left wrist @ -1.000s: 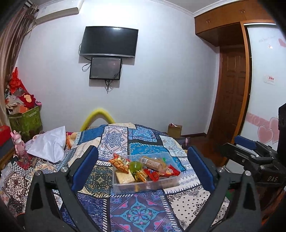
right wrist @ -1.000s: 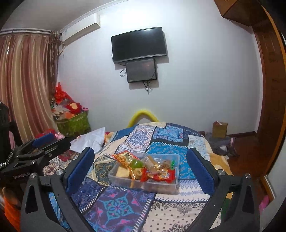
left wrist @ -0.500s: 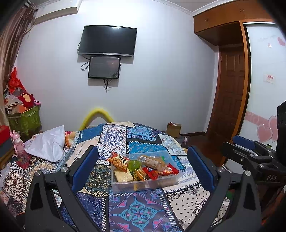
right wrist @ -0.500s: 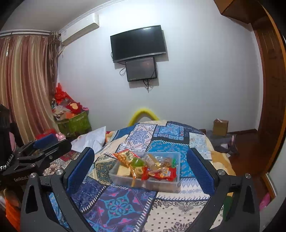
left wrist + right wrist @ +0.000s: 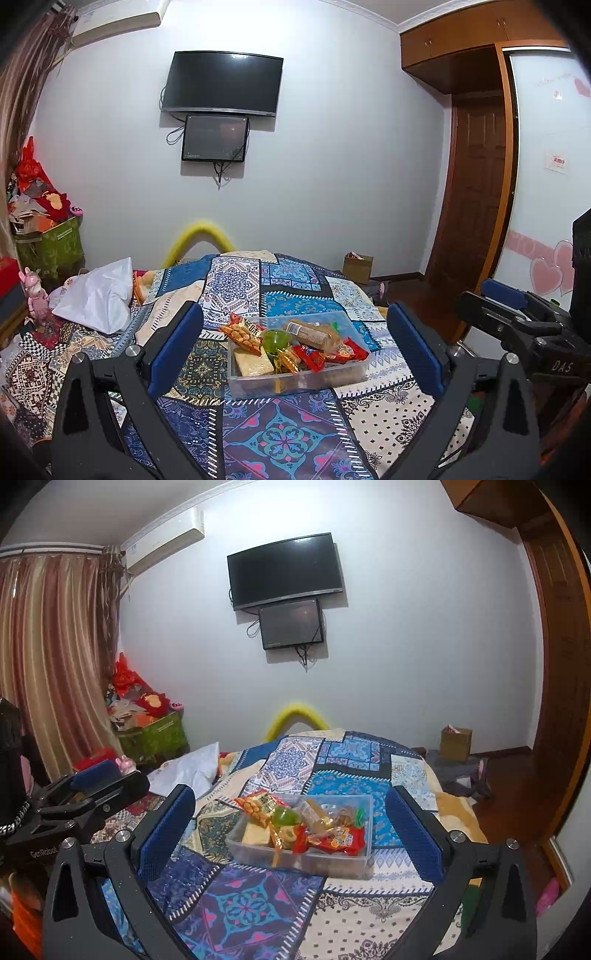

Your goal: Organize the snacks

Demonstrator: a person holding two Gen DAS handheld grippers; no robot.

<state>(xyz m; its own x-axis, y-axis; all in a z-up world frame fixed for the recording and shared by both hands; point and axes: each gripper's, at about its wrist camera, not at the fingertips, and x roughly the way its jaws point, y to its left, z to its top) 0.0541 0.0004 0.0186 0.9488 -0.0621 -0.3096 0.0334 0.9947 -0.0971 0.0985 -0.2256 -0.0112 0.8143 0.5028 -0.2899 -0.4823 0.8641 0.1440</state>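
A clear plastic box [image 5: 343, 373] [image 5: 354, 854] full of snacks sits on a patterned quilt. Inside are an orange peanut bag [image 5: 242, 332] [image 5: 258, 806], a green jelly cup [image 5: 275, 339] [image 5: 285, 816], red packets [image 5: 314, 356] [image 5: 338, 840], a wafer block [image 5: 253, 363] and a long biscuit pack [image 5: 314, 332]. My left gripper [image 5: 295, 343] is open, held back from the box with nothing between its fingers. In the same way my right gripper [image 5: 290, 830] stands open and empty, framing the box from a distance. Each gripper shows at the edge of the other's view.
The quilt [image 5: 284, 439] covers a bed. A white pillow [image 5: 99, 295] lies at the left, with a green bin [image 5: 51, 243] of clutter behind. A cardboard box [image 5: 456, 744] and clothes lie on the floor at the right, near a wooden door [image 5: 476, 206].
Both views have tilted slightly, so the box sits a little lower and closer to the centre. Neither gripper has changed its opening.
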